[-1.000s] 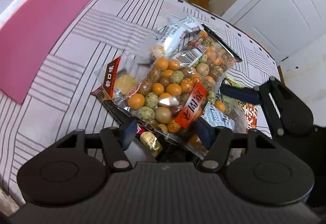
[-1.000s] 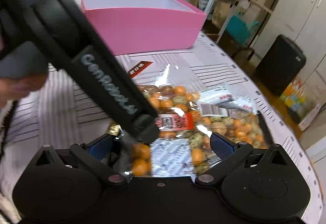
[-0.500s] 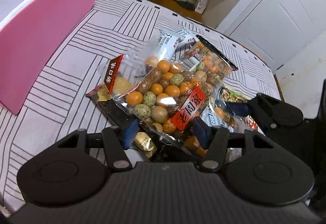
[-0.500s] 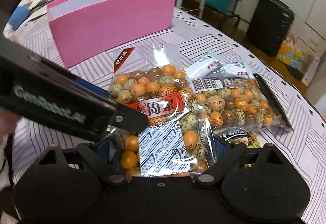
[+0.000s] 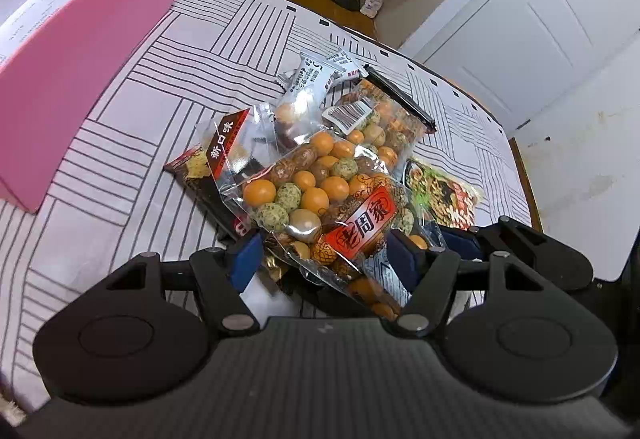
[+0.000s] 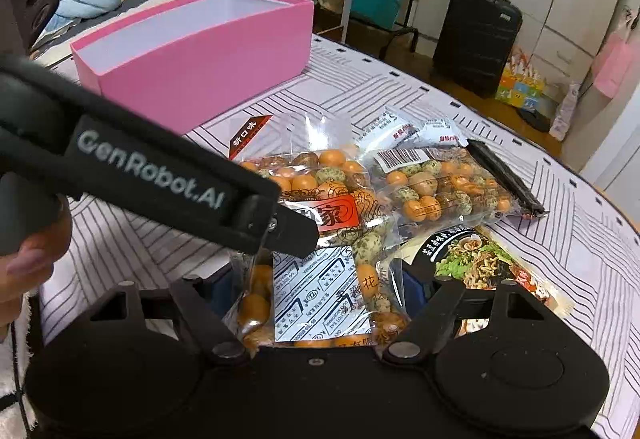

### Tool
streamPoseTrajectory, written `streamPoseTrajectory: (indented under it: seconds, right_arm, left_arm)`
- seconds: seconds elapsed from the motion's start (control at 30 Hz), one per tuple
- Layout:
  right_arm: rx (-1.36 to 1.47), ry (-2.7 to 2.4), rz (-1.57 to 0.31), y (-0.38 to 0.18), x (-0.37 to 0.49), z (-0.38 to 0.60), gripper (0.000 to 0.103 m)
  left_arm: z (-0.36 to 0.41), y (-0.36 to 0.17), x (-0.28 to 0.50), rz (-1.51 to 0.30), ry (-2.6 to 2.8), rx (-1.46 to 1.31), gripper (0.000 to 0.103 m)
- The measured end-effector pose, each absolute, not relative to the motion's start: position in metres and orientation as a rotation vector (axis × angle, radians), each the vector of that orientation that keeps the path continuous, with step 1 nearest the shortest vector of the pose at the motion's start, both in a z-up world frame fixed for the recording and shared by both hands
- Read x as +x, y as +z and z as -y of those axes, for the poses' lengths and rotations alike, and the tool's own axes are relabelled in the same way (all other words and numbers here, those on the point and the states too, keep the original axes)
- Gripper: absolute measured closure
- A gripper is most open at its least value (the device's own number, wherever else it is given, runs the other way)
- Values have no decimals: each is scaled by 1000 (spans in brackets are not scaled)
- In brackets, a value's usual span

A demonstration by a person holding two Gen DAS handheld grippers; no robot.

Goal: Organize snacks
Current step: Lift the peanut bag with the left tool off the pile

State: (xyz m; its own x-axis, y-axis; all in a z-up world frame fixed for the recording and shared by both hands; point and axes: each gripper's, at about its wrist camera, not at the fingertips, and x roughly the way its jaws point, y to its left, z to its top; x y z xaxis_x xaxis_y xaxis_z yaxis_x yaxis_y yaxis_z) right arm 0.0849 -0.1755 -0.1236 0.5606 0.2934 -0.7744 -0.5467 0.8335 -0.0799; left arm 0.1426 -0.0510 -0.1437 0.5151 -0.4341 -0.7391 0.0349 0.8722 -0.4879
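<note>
Nut bag (image 6: 320,303) end hidden under left gripper (image 6: 280,235)

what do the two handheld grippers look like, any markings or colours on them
Both are matte black plastic. The left gripper has a ribbed top housing, two round discs on rounded side lobes, silver pivot screws and blue pads on its fingers. The right gripper is built the same way, with silver pivots. Seen from the right wrist camera, the left gripper's body carries white "GenRobot.AI" lettering. A white fuzzy sleeve shows at the edge.
</note>
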Motion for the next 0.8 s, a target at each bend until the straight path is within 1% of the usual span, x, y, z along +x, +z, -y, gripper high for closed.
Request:
streamPoseTrajectory:
  seconds: [0.13, 0.43, 0.63, 0.8]
  right_arm:
    - [-306, 503, -825, -117, 74, 171, 21]
    - [-216, 477, -790, -102, 46, 160, 23]
    - [-248, 484, -882, -118, 51, 152, 23]
    - [-260, 511, -941, -138, 55, 146, 22]
  left_arm:
    - [48, -134, 132, -1004, -283, -413, 40]
    - [30, -118, 111, -1038, -305, -405, 40]
    - [27, -136, 108, -1101, -279, -418, 39]
    - [30, -145, 109, -1152, -237, -376, 40]
